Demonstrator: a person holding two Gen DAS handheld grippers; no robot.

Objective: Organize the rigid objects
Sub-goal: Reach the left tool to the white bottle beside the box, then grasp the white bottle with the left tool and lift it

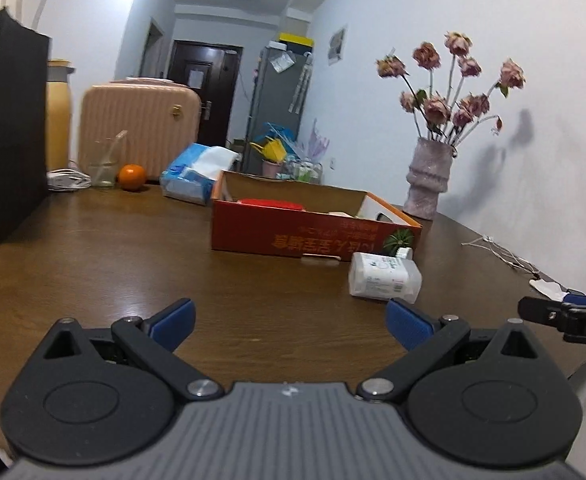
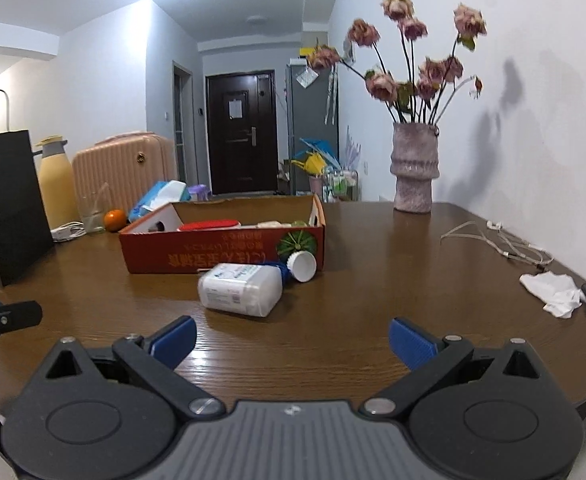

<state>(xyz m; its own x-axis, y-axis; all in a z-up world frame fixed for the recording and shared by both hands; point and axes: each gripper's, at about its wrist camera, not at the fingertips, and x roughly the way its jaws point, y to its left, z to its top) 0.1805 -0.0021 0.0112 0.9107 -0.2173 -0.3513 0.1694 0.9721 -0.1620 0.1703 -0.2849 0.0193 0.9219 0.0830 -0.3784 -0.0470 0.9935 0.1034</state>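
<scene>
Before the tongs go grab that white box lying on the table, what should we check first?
1. Right tongs open wide: ok.
2. Left tongs open too: ok.
3. White box lying free on the table, nothing on top: ok.
4. Bottle with white cap close beside the box, touching or not: cannot tell.
5. Room left in the red carton: cannot tell.

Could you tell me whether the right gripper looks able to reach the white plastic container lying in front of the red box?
Probably yes: the right gripper is open, and only bare table lies between its fingers and the white container.
</scene>
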